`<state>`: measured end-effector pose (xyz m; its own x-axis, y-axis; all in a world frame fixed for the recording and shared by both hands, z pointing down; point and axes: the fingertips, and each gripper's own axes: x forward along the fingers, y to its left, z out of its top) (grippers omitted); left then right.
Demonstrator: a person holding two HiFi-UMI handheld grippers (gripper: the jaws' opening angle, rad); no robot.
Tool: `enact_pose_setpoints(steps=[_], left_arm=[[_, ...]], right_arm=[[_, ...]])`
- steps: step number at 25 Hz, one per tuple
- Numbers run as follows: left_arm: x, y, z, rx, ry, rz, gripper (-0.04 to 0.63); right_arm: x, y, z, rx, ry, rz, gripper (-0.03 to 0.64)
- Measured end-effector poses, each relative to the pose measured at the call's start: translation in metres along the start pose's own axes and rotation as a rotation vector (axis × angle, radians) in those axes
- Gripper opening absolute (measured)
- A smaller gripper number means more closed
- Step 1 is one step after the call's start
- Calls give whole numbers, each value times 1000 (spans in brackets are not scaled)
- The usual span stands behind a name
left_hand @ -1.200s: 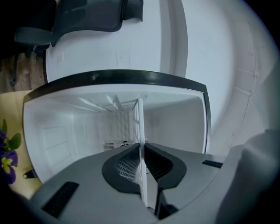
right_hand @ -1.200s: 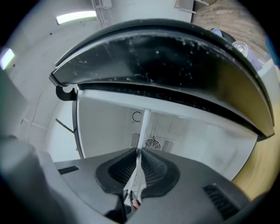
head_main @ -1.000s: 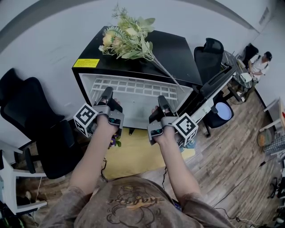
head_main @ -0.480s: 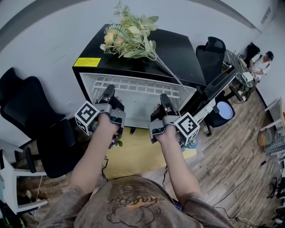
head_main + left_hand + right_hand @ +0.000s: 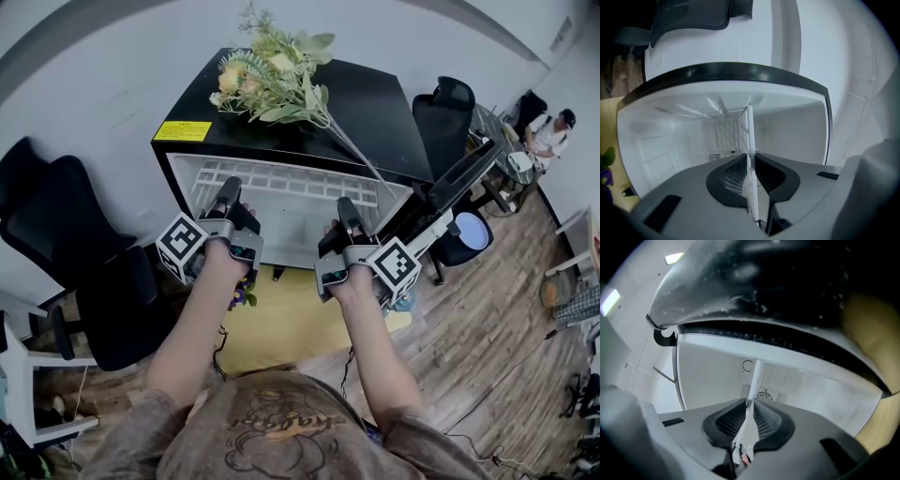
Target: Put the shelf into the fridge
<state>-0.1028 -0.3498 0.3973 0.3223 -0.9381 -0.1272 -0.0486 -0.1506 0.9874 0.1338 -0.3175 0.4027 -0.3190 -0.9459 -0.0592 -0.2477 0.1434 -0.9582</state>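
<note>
Left hand-held gripper (image 5: pixel 228 195) is clamped on the front edge of the shelf (image 5: pixel 281 180); the left gripper view shows both pads pressed against the thin white panel. The shelf is a white lattice that lies roughly level and reaches back into the white interior of the fridge (image 5: pixel 375 108). The right hand-held gripper (image 5: pixel 344 211) grips the same front edge further right, jaws nearly together on the panel.

Surroundings, left to right:
- A black chair (image 5: pixel 56 225) stands close beside the fridge's left wall.
- A yellow label (image 5: pixel 182 132) sits at the front left corner of the black fridge top.
- A bouquet (image 5: pixel 272 80) lies on that top, its stems overhanging the front edge above the right side of the opening.
- The fridge door (image 5: pixel 448 183) stands open just right of the right hand-held gripper.
- Office chairs (image 5: pixel 441 117) and a person (image 5: pixel 547 131) are well apart at far right.

A yellow mat (image 5: pixel 281 328) lies on the wooden floor (image 5: pixel 469 337) below the opening. A white wall (image 5: pixel 94 75) backs the fridge.
</note>
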Motion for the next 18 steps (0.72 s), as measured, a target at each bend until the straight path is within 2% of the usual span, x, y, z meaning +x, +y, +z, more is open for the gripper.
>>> enact_pose_setpoints(steps=[6,18], left_arm=[[-13,-1,-6,-20,9,5,58],[-77,-11,-28,-60,40,6,57]], right_arm=[[-11,-2,-8,24,14,5,20],[-69,10,-28,22,50,16,21]])
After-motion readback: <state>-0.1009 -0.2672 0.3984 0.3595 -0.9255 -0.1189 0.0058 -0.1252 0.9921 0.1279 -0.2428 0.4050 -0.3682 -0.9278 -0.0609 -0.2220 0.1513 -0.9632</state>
